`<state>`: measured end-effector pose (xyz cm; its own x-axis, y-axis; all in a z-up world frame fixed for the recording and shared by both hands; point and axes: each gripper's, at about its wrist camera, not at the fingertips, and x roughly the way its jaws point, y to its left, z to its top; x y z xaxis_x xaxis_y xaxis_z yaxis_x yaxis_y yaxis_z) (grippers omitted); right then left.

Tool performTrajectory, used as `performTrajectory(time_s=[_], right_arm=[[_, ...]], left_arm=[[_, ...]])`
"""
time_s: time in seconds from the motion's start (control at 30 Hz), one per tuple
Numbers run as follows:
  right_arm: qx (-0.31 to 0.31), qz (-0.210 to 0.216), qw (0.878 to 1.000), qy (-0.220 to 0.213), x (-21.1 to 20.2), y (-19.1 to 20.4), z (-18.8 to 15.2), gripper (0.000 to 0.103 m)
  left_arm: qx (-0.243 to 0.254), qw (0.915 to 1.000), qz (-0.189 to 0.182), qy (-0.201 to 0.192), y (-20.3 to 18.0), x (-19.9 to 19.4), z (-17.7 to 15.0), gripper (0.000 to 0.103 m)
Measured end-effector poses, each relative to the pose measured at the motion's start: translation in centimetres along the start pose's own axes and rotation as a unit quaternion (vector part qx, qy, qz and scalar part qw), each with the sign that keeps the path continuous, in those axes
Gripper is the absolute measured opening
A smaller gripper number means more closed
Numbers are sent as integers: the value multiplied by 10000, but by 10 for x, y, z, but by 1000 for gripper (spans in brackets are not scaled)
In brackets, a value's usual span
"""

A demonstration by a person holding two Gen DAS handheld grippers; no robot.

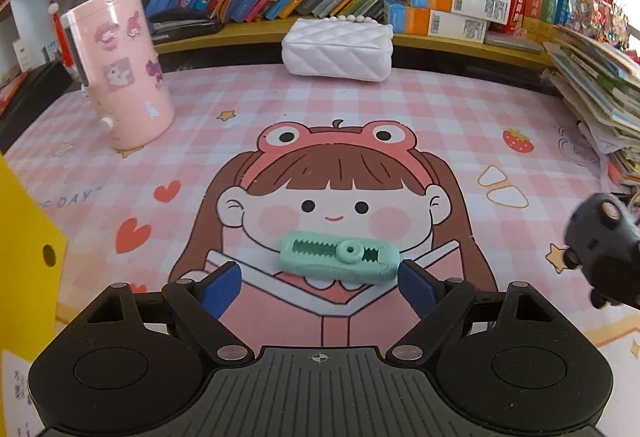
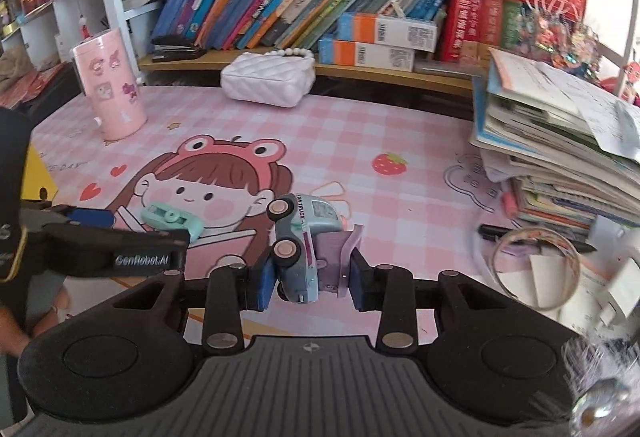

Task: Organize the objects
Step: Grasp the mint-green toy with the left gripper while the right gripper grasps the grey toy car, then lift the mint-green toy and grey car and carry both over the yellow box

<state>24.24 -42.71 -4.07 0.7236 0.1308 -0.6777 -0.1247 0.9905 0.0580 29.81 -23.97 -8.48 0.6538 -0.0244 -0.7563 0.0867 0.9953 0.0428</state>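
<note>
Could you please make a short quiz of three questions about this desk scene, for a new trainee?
1. True or false: the right gripper is shut on the toy truck.
2. Which thing lies on the mat between the open fingers of the left gripper?
A. the white purse
B. the green clip
C. the pink cup
3. Fill the gap: the pink cup stands upright on the ____ side of the mat, as the left wrist camera sees it.

Key: 1 true; 2 B; 3 left.
</note>
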Motion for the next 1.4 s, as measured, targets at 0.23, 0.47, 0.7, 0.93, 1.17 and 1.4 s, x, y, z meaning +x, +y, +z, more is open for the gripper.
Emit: performTrajectory(time_s=[0.23,0.47,0.7,0.93,1.17,1.4], right_arm=[[57,-63,10000,21,-3,-3,-2,34],[35,-20,10000,5,-5,0,-1,34],[-19,18,10000,-20,-8,5,-1,34],[-129,122,9998,63,-13,20,-9,34],[-259,223,9993,142,-24,43,-20,34],[-394,300,9986,193,-37,73,-30,34]], left_arm=[[1,9999,-133,41,1,12,2,86],[35,9998,-196,-93,0,12,3,69],[-125,9997,-171,-148,10,-3,4,68],[-308,9979,-302,-486,23,-57,-3,68],[-481,9967,-338,-559,39,-105,-34,69],[-668,9952,-277,-660,63,-139,-62,69]])
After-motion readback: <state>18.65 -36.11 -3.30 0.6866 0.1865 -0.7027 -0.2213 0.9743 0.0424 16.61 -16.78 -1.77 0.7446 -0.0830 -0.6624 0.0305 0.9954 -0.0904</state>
